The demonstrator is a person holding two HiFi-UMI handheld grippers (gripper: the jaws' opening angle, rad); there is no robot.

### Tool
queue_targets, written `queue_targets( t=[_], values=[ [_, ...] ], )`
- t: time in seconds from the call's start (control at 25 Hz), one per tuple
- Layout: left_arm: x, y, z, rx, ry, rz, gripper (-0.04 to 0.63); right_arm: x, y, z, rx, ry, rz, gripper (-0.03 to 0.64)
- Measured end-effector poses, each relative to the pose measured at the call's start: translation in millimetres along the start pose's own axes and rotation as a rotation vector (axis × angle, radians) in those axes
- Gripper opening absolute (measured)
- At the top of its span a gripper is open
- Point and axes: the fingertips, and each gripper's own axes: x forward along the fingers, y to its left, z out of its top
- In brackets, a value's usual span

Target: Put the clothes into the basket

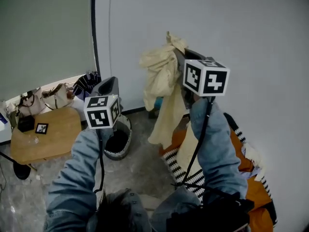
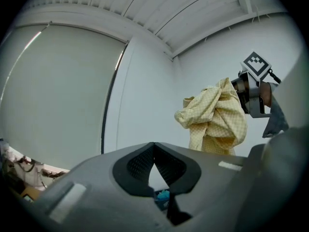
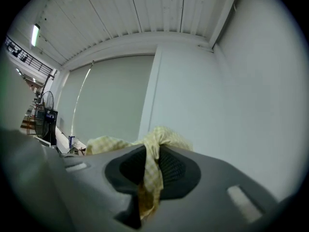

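Closest in, two denim sleeves [image 1: 72,187] reach forward, each hand carrying a gripper with a marker cube on top.

The left gripper [image 2: 154,146] has its jaws together at the tips and nothing between them. Only a small blue thing [image 2: 163,195] further off shows through the gap below the tips.

The right gripper [image 3: 152,151], held higher and to the right of the left one, is clamped on a yellow checked garment [image 1: 161,76]. A fold of it runs straight down between the pads. The rest bunches in front of the jaws and hangs in a long tail below them, well clear of the floor.

Below and just past the left gripper stands the basket [image 1: 126,144] on the grey floor – a round one with a pale woven wall and a dark inside. The garment is not in it; it hangs to the basket's right, on the right gripper's side.

Under the right arm lies orange and striped bedding [image 1: 246,161]. Well to the left of the left gripper is a wooden bench [image 1: 53,139], with bags [image 1: 58,95] at its far edge. Beyond both grippers rises a plain pale wall [image 1: 251,33].
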Motion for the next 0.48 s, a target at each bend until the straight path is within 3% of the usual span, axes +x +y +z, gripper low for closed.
queue_targets(
  t=[0.28,0.48],
  values=[
    [-17,83,-7,-0.031,0.03,0.104,0.002,56,59,9,0.011,0.023,0.092,0.055],
    [-34,109,-34,-0.044,0.044,0.168,0.002,75,89,-6,0.036,0.01,0.158,0.055]
  ],
)
